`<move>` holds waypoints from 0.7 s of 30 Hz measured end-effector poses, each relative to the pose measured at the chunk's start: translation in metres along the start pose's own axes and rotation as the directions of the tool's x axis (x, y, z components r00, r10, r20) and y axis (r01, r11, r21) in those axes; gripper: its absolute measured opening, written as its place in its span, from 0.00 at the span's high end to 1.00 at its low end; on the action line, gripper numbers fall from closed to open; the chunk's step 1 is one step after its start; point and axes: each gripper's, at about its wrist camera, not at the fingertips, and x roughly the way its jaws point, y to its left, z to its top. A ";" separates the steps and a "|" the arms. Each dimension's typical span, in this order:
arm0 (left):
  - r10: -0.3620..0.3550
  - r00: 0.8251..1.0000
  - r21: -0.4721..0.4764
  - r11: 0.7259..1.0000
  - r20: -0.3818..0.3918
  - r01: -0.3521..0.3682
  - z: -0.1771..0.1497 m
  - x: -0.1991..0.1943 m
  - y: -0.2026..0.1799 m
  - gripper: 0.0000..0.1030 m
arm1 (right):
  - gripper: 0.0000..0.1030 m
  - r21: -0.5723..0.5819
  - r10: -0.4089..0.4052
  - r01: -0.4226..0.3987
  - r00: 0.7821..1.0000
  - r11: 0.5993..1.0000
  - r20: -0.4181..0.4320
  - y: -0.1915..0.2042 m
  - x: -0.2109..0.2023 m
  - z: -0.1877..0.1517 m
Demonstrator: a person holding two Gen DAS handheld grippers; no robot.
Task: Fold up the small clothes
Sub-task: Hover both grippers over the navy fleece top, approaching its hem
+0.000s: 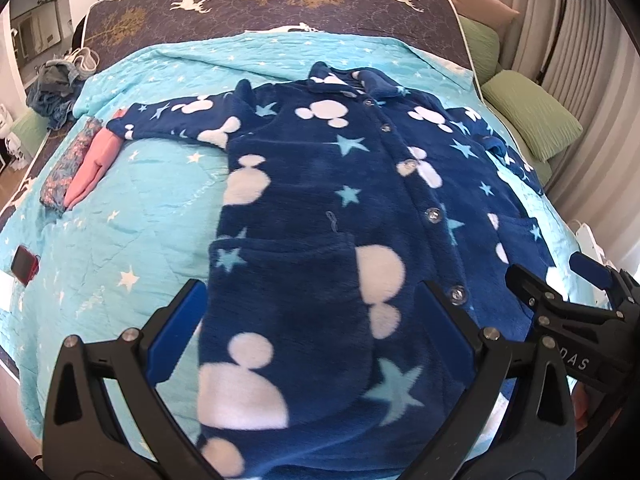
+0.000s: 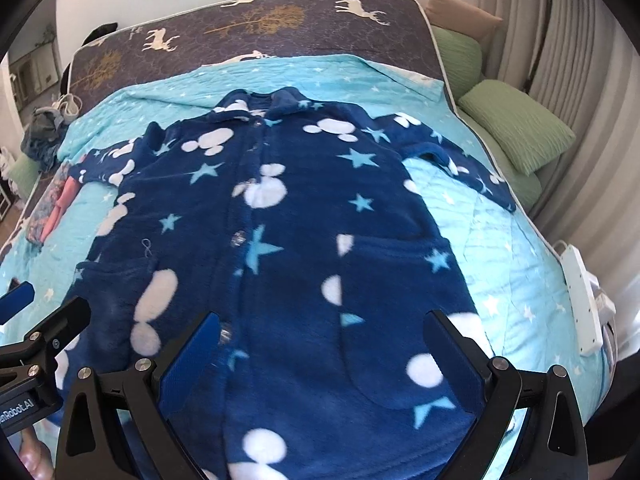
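A small navy fleece robe (image 1: 320,208) with white mouse-head shapes and pale blue stars lies face up and spread flat on a turquoise star-print quilt (image 1: 152,200) that covers the bed. Its collar points toward the far end of the bed, its hem toward the cameras, and the buttons down the front are done up. One sleeve stretches out to the left; the other lies out to the right with its cuff crumpled.

The left tongs (image 1: 316,332) hang over the left half of the hem, spread wide, with nothing between the blue pads. The right tongs (image 2: 320,356) hang over the right half of the hem, also spread wide and holding nothing.

By the left sleeve cuff, a folded pink garment (image 1: 98,168) lies beside a folded floral one (image 1: 66,172). Green pillows (image 1: 532,116) sit off the right side of the bed. A white power strip (image 2: 580,300) lies at the right edge.
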 end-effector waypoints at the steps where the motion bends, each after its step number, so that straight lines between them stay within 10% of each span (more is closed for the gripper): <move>1: -0.001 1.000 -0.005 1.000 -0.002 0.001 0.001 0.001 0.003 0.01 | 0.00 -0.009 0.000 0.000 1.000 1.000 0.001 0.006 0.001 0.002; 21: -0.027 0.997 -0.100 0.995 -0.066 0.020 0.009 0.017 0.052 0.01 | 0.00 -0.093 0.003 -0.005 1.000 0.996 -0.023 0.065 0.018 0.018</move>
